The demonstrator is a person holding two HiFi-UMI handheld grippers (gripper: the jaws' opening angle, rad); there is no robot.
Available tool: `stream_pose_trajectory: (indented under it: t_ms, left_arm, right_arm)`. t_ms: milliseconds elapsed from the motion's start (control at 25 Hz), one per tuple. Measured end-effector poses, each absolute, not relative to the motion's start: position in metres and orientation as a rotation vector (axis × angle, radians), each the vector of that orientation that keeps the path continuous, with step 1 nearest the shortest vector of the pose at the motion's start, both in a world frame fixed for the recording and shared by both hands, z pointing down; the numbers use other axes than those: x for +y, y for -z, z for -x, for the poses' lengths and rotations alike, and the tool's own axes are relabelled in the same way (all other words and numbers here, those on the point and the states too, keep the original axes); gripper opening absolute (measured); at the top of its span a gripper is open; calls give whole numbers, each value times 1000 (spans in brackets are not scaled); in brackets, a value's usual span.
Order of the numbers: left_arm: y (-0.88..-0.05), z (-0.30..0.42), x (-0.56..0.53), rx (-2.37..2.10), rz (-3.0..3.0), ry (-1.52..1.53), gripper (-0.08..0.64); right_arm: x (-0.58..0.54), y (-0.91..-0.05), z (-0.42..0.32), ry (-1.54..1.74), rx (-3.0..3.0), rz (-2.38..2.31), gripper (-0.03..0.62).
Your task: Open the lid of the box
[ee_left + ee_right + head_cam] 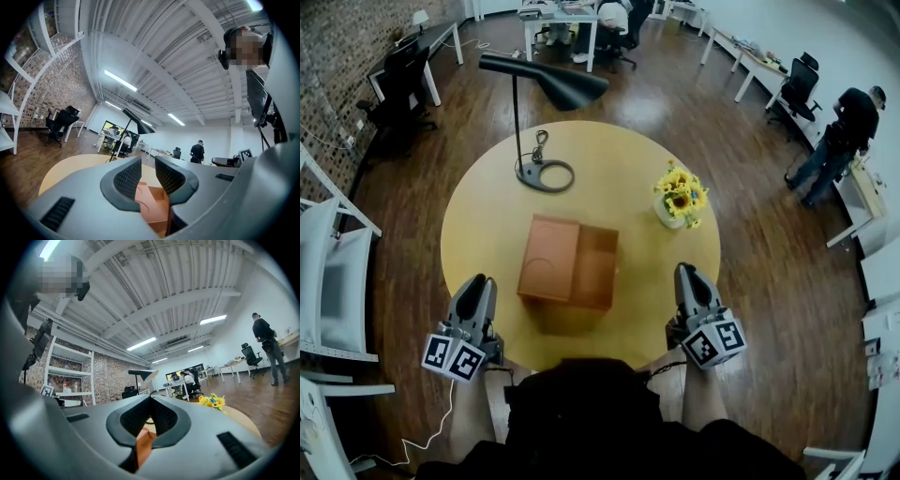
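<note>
left gripper (476, 279): grey tapered shell, black ribbed pads (129, 178), at the table's (487, 216) near edge
right gripper (687, 270): same grey shell
marker cubes (453, 357): black-and-white squares
cable (441, 424): thin, white, below the left cube
clothing (581, 412): black top

No words, numbers or brand names can be read anywhere; the only signs are black-and-white square markers on the cube (453, 357) of the left tool (476, 284) and the cube (713, 342) of the right tool (688, 274).

box (572, 286): 1 | lamp (553, 86): 1 | flower vase (678, 199): 1 | round table (614, 155): 1 | left gripper (476, 282) plus right gripper (687, 273): 2
</note>
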State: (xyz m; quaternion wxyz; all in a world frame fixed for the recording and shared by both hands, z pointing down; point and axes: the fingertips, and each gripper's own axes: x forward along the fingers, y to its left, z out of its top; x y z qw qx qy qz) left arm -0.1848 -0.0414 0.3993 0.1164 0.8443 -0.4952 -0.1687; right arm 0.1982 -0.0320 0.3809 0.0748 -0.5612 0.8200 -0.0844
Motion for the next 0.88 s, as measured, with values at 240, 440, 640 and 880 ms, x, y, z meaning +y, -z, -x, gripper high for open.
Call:
stream_pose_trajectory:
  t_ms: [240, 440, 640, 880]
  left_arm:
    - [-399, 186, -42, -1446, -2477, 488, 87]
    - [-401, 190, -42, -1467, -2465, 488, 87]
    - [-399, 191, -49, -1488, -2465, 494, 83]
    - [-399, 189, -53, -1481, -2452, 515, 83]
  right_arm:
    - [-35, -380, -189, 243, 2475, 1666, 2]
    - [-33, -383, -191, 228, 2459, 1682, 2]
    - [-34, -382, -194, 234, 2462, 1670, 2]
    - [-33, -380, -197, 223, 2452, 1669, 2]
